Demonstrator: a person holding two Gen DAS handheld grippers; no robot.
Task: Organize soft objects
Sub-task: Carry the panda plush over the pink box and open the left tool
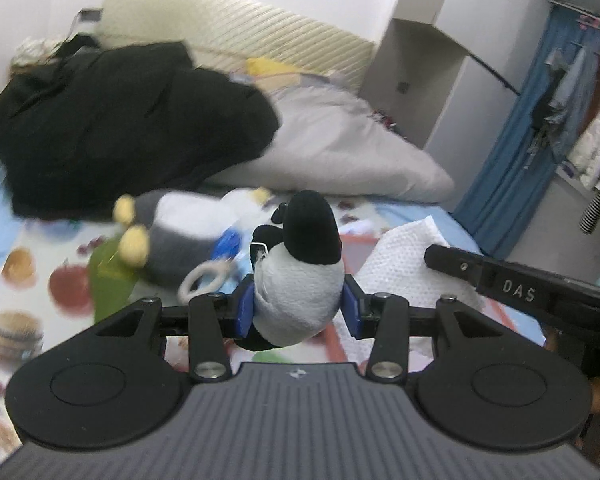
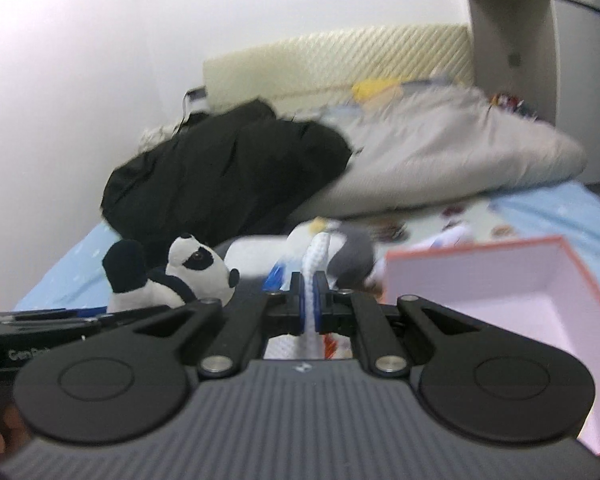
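With the left tool (image 1: 298, 306) clamped on the panda plush (image 1: 300, 276) above the bed (image 1: 4, 208) and the right tool (image 2: 309, 300) pinched together on a white knitted cloth (image 2: 315, 256), both should probably travel level to the pink box (image 2: 512, 300) before letting go.

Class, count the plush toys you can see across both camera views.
2: the panda plush held in the left gripper; the grey penguin plush lying on the bed. Others may be hidden.

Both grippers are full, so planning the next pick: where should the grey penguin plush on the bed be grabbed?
Pinch the grey penguin plush across its rounded grey-and-white body, coming from above: it lies on its side, yellow feet toward the left edge, too small to hold.
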